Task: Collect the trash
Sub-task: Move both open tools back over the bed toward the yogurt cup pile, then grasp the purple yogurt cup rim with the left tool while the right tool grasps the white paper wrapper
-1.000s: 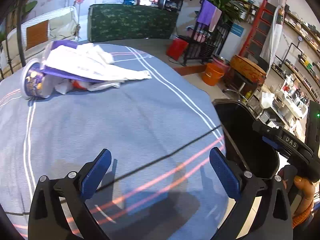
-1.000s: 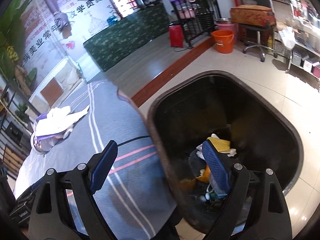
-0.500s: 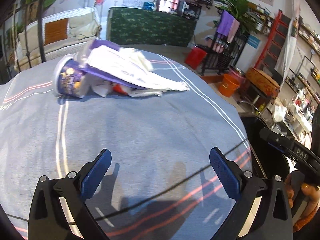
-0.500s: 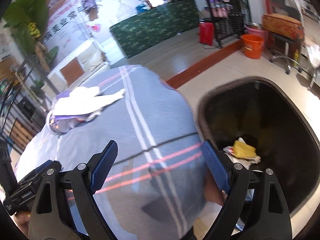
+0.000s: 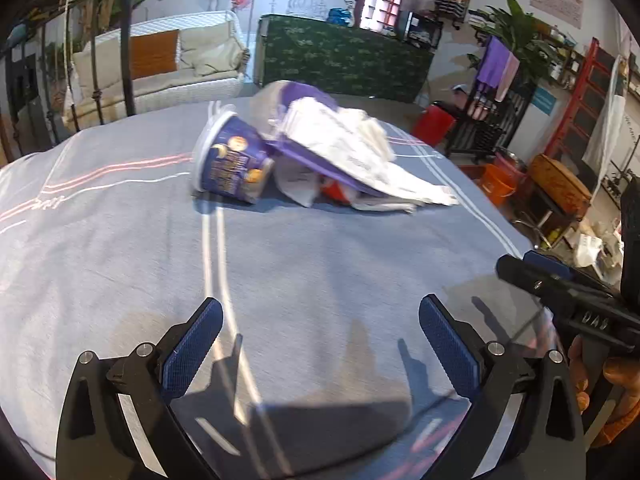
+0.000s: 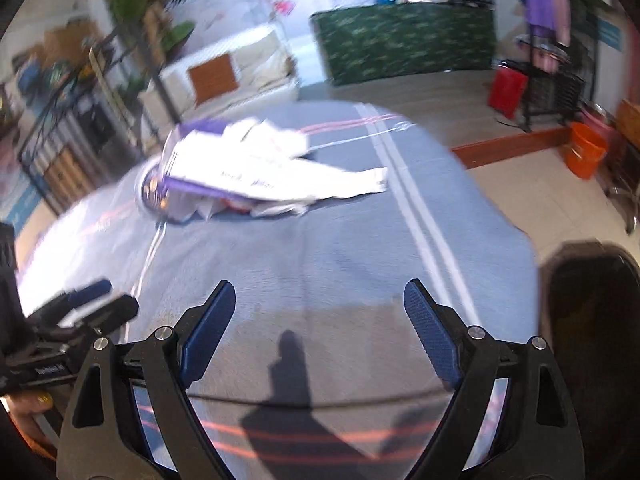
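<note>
On the striped tabletop (image 5: 328, 264), far side, a purple cup (image 5: 232, 160) and crumpled paper trash (image 5: 352, 156) await collection; left gripper (image 5: 320, 340) and right gripper (image 6: 320, 328) hover empty, jaws wide; bin (image 6: 592, 320) at right.

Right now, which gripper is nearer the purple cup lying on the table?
Left, by a little. The left gripper faces the purple cup nearly straight ahead; the right gripper hovers alongside, towards the bin, both open and empty.
</note>
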{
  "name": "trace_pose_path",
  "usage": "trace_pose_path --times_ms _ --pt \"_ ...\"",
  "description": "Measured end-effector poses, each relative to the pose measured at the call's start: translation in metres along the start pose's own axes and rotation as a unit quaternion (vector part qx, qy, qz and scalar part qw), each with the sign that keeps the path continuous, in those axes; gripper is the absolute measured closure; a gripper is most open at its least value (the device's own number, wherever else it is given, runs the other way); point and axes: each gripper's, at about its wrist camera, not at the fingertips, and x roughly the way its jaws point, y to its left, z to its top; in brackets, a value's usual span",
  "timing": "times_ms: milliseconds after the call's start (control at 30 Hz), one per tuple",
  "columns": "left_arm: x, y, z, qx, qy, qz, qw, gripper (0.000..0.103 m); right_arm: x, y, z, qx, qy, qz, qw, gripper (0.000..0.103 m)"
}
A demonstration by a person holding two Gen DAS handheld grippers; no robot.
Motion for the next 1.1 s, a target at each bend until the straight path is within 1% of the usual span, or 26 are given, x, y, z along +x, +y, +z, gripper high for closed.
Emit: trace_pose_path --times_ms 100,233,333,367,400,433,500,567,633,700,733,767,833,900,933,967,1000,1033,1067,1100 --pt "0.004 0.016 0.008 -0.007 -0.004 0.014 0.9999 0.006 0.017 0.02 0.009 -0.039 0.002 0.002 0.999 0.017" --pt "0.008 0.045 0.027 -0.021 -0.025 0.028 0.9991 0.006 0.036 0.043 0.03 -0.083 -0.009 -0.002 0.996 0.017" --pt "0.012 0.067 0.045 -0.032 -0.041 0.003 0.9987 0.006 0.054 0.058 0.047 -0.118 -0.006 0.005 0.993 0.018" --pt "0.013 0.075 0.053 -0.034 -0.051 -0.017 0.998 0.006 0.058 0.062 0.05 -0.131 -0.004 0.004 0.991 0.018" --pt "0.016 0.079 0.059 -0.03 -0.054 -0.029 0.9976 0.006 0.065 0.067 0.055 -0.15 -0.002 0.002 0.989 0.018" --pt "0.02 0.082 0.065 -0.022 -0.053 -0.034 0.9977 0.006 0.07 0.071 0.059 -0.162 0.001 0.003 0.987 0.018" --pt "0.029 0.082 0.074 0.005 -0.047 -0.032 0.9984 0.006 0.079 0.076 0.066 -0.19 0.012 0.01 0.982 0.018" --pt "0.04 0.077 0.08 0.04 -0.039 -0.04 0.9976 0.006 0.089 0.078 0.074 -0.219 0.014 0.006 0.976 0.018" --pt "0.052 0.071 0.086 0.087 -0.033 -0.044 0.9947 0.006 0.098 0.073 0.082 -0.233 0.017 0.014 0.972 0.018" --pt "0.062 0.072 0.088 0.114 -0.025 -0.04 0.9923 0.006 0.107 0.062 0.092 -0.225 0.022 0.029 0.974 0.017" --pt "0.066 0.073 0.088 0.121 -0.018 -0.043 0.9916 0.006 0.113 0.054 0.097 -0.219 0.03 0.041 0.974 0.016" --pt "0.07 0.076 0.088 0.12 -0.014 -0.05 0.9915 0.006 0.119 0.049 0.1 -0.217 0.041 0.046 0.974 0.012" --pt "0.073 0.08 0.088 0.112 -0.005 -0.068 0.9914 0.006 0.128 0.04 0.104 -0.219 0.047 0.038 0.974 0.012" --pt "0.076 0.083 0.089 0.108 -0.002 -0.084 0.9906 0.006 0.134 0.035 0.106 -0.214 0.067 0.065 0.972 0.013" --pt "0.077 0.083 0.09 0.106 0.001 -0.093 0.99 0.007 0.138 0.035 0.106 -0.209 0.078 0.071 0.972 0.015" --pt "0.078 0.082 0.09 0.106 0.005 -0.1 0.9893 0.008 0.14 0.035 0.106 -0.203 0.088 0.074 0.972 0.029" --pt "0.078 0.079 0.089 0.11 0.009 -0.108 0.988 0.012 0.141 0.036 0.105 -0.2 0.099 0.08 0.972 0.044" --pt "0.077 0.074 0.086 0.115 0.01 -0.11 0.9871 0.02 0.14 0.038 0.103 -0.2 0.108 0.086 0.97 0.047" --pt "0.075 0.07 0.084 0.124 0.011 -0.11 0.9861 0.023 0.138 0.043 0.1 -0.205 0.107 0.085 0.969 0.053" --pt "0.074 0.068 0.083 0.129 0.012 -0.11 0.9855 0.028 0.134 0.047 0.097 -0.213 0.106 0.083 0.968 0.064"
